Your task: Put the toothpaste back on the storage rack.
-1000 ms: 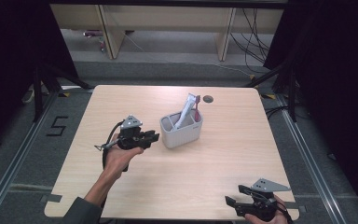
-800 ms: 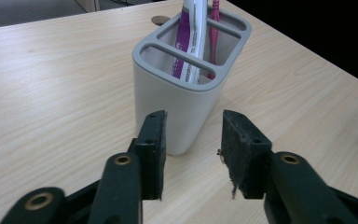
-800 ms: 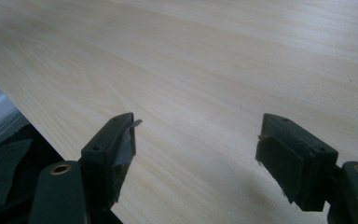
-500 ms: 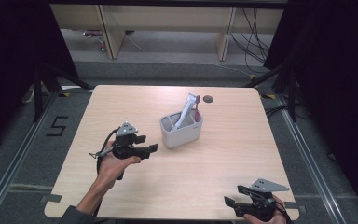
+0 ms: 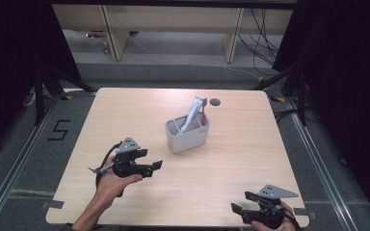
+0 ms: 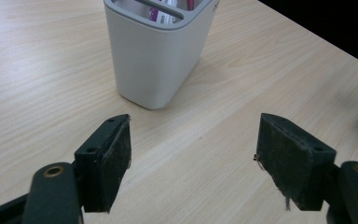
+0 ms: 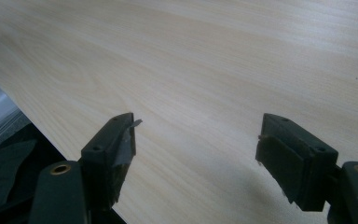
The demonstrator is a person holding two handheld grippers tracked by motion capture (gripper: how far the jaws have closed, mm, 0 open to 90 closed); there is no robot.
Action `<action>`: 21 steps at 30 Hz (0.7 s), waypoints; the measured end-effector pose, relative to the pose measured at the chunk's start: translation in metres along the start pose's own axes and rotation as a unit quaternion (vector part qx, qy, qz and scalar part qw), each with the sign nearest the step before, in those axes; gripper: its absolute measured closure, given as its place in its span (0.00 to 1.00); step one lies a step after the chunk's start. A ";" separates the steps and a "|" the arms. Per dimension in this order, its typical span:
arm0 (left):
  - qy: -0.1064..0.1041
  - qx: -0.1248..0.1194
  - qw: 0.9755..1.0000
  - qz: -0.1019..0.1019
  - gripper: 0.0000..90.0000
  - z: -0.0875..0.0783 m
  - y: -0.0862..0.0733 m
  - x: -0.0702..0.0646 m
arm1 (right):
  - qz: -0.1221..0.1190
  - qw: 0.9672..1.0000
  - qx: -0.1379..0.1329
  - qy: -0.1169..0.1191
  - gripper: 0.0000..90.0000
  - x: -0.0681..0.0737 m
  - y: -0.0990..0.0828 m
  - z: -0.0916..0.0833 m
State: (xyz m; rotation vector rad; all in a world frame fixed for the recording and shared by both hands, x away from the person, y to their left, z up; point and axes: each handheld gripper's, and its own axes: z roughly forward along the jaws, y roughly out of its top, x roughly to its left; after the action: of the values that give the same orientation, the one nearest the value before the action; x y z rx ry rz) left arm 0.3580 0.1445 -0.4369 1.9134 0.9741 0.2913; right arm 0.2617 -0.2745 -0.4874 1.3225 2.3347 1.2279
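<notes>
- Table [image 5: 125, 110]: light wood, small dark round hole [image 5: 215, 102] near far edge.
- Holder [image 5: 187, 135]: pale grey, upright near table centre, divided inside; how many compartments, cannot tell.
- Tube [image 5: 192, 114]: white, standing tilted in holder, top leaning far-right, pink item just beside it.
- Left gripper [image 5: 153, 166]: held in left hand [image 5: 111, 182], over near-left part of table, pointing right, grey plate on top, cable looped at its left.
- Jaws of left gripper wide apart, nothing between the pads [image 6: 121, 154]; seen clearly in left gripper view.
- Holder [image 6: 156, 51] in left gripper view: just beyond the jaws, apart from them, purple-printed packaging visible inside rim.
- Left gripper well apart from holder in high view, to its near-left.
- Right gripper [image 5: 237, 210]: at near-right table edge, pointing left, held from below frame, grey plate on top.
- Jaws of right gripper spread apart, empty; bare wood between pads [image 7: 284, 156] in right gripper view.
- Table edge [image 7: 37, 126] crossing left side of right gripper view, dark floor below it.
- Grippers well apart from each other.
- Floor left of table: tape mark "5" [image 5: 59, 130].
- Far side: shelving legs, cables on floor.
</notes>
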 end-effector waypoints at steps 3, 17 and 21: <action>0.003 -0.001 1.000 0.006 0.27 -0.001 -0.007 -0.004 | -0.002 1.000 -0.001 0.003 0.31 0.000 0.000 0.001; -0.009 0.022 0.999 0.023 0.18 -0.004 -0.044 -0.016 | 0.017 1.000 0.011 0.006 0.31 0.004 0.000 0.001; -0.016 0.034 0.999 0.032 0.17 -0.009 -0.053 -0.016 | 0.014 1.000 0.009 0.010 0.31 0.004 0.000 0.001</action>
State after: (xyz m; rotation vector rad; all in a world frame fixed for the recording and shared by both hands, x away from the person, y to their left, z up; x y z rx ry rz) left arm 0.3152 0.1512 -0.4727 2.0075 0.9128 0.2661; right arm 0.2598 -0.2708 -0.4875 1.3586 2.3538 1.2360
